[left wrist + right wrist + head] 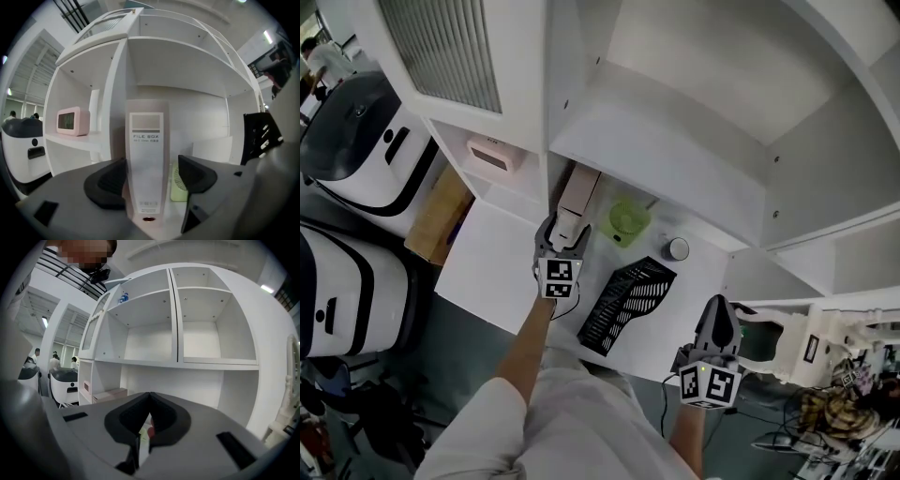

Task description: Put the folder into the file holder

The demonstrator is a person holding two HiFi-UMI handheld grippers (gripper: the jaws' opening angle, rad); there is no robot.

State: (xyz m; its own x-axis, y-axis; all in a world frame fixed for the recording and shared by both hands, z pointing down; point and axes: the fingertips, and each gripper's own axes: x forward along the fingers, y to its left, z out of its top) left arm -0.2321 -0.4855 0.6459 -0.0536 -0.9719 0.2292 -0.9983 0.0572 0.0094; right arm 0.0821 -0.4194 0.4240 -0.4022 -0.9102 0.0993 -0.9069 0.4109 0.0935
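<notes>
writing: the folder (146,164) says "FILE BOX" on its white spine label; the tiny line under it is too small to read
folder: stands upright on the white desk (483,267), spine facing out, tucked under the lowest shelf of the white shelf unit (675,159)
file holder (626,302): black, lying on the desk right of the folder and nearer the person, apart from it
fan (628,221): small, green, just beside the folder on its right
clock (72,121): pink, on a side shelf left of the folder
room: white-and-black machines (356,150) on the floor, way off left of the folder
left gripper (151,168): roughly level, jaws apart with the folder's spine between them; right pad clearly off it, left pad right at its edge
right gripper (149,399): right of the folder, past the file holder, near level, jaws closed on each other
</notes>
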